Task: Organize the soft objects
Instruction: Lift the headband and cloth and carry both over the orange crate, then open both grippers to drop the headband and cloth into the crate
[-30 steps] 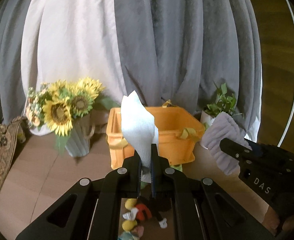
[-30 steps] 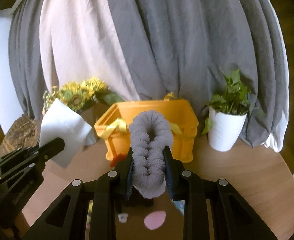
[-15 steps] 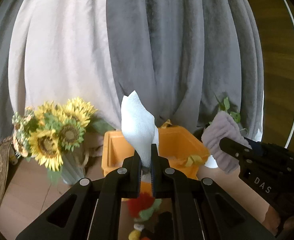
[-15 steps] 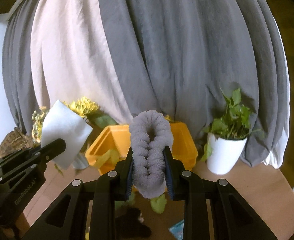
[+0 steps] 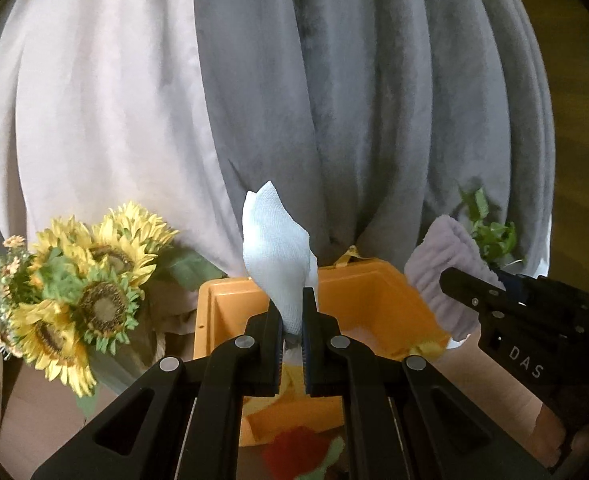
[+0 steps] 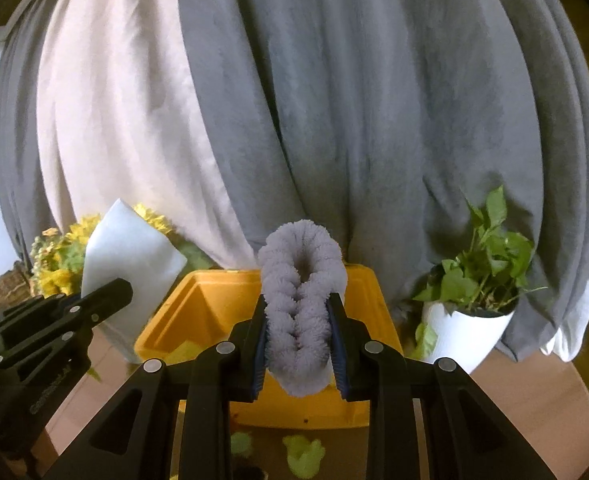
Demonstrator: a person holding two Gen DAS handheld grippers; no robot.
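I've carried both closer over the orange bin (image 6: 214, 312): left gripper (image 5: 292, 320) clamps white cloth (image 5: 276, 256), right gripper (image 6: 297, 340) pinches fluffy grey cloth (image 6: 300, 304); neither dropped yet.

L+R wrist cams | face fwd along jaws | both close on orange bin (image 5: 378, 292) (image 6: 214, 300)
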